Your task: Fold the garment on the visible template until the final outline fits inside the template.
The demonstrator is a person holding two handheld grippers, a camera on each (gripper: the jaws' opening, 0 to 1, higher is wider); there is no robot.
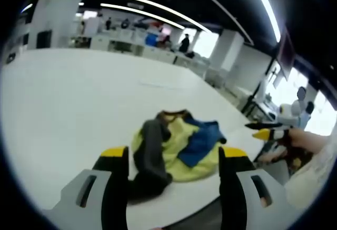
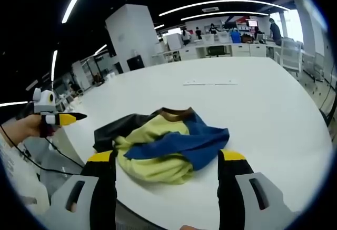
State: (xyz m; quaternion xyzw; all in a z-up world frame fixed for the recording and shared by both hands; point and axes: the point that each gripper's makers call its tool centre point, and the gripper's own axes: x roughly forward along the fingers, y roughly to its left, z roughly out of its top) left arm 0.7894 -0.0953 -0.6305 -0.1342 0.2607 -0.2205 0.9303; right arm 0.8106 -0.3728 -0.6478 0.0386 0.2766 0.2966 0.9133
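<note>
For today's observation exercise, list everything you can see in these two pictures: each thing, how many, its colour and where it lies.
garment: one, yellow, blue and dark grey with a brown collar, crumpled near the table's front edge.
table: one, white, large, under the garment.
tape strip: one, pale, on the table beyond the garment.
desks: several, white, background office, people nearby.
ceiling lights: several long white strips overhead.
left gripper: one, grey with yellow tips, open before the garment.
right gripper: one, same colours, open.

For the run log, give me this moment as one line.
garment: crumpled, unfolded on white table | left gripper: open, empty | right gripper: open, empty | fold: not started
</note>
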